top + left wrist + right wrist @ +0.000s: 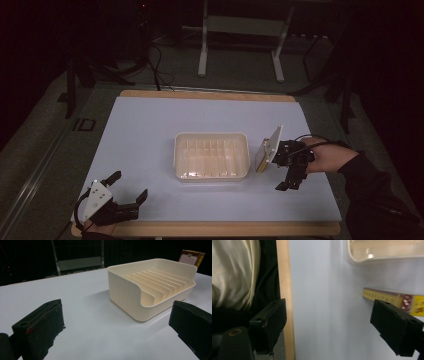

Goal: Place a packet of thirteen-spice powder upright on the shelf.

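Currently: R gripper sits right-of-centre in the high view, jaws spread wide w/ nothing between them. Target = the yellow box, a thin pack w/ red-brown print, lying on the white tabletop just beside the R wall of the cream rack tray; whether box and tray touch, can't tell. Key relation: in the right gripper view the box sits mid-right of frame, off toward my far-side jaw, not centred in the gap; that jaw overlaps its near edge in the picture, but contact not confirmable. Long axis runs roughly across that frame, parallel to the tray wall seen at upper right. In the high view the box is up-left of my jaws, partly behind the grey plate, so its footprint is only partly readable there. L gripper rests at lower left of the high view, also wide open and empty, w/ the tray between it and the box, which peeks over the far rim at upper right of the left gripper view. Judgement: R is clearly the nearer hand; to grab, jaws should shift toward the box and straddle its thin dimension. No grip yet.
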